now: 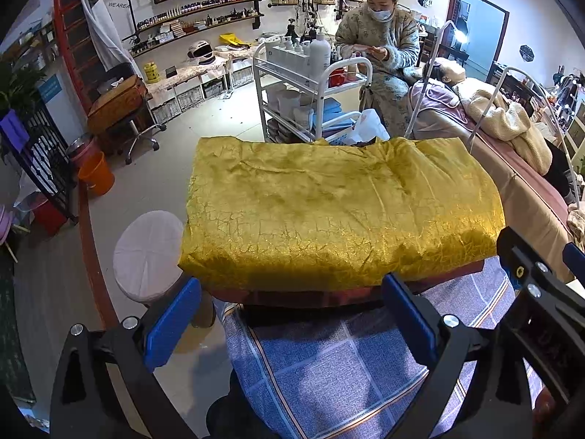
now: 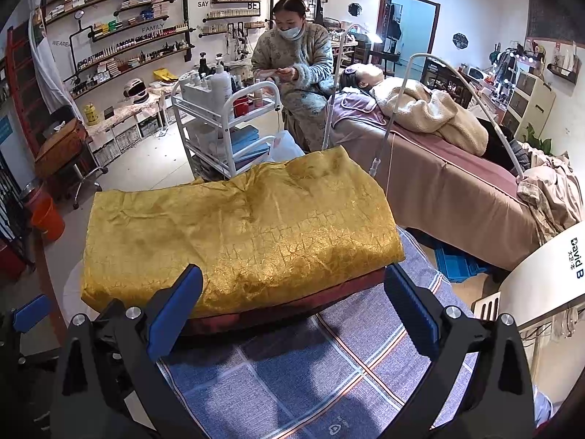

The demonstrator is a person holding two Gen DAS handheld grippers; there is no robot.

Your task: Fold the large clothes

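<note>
A golden-yellow padded garment [image 1: 340, 212] with a dark red lining lies folded in a thick rectangle on a blue checked cloth [image 1: 329, 366]. My left gripper [image 1: 292, 325] hangs open just short of its near edge, blue pads wide apart and empty. The right wrist view shows the same garment [image 2: 237, 230] on the checked cloth [image 2: 310, 373], with my right gripper [image 2: 292, 314] open at its near edge, holding nothing. The right gripper's black frame [image 1: 541, 292] shows at the right side of the left wrist view.
A round white stool [image 1: 148, 256] stands left of the table. Beyond the garment are a white trolley [image 1: 292, 84] with bottles, a masked person [image 1: 380, 47] seated by it, and a person lying on a treatment bed [image 2: 438, 175]. An orange bucket [image 1: 95, 177] sits on the floor at left.
</note>
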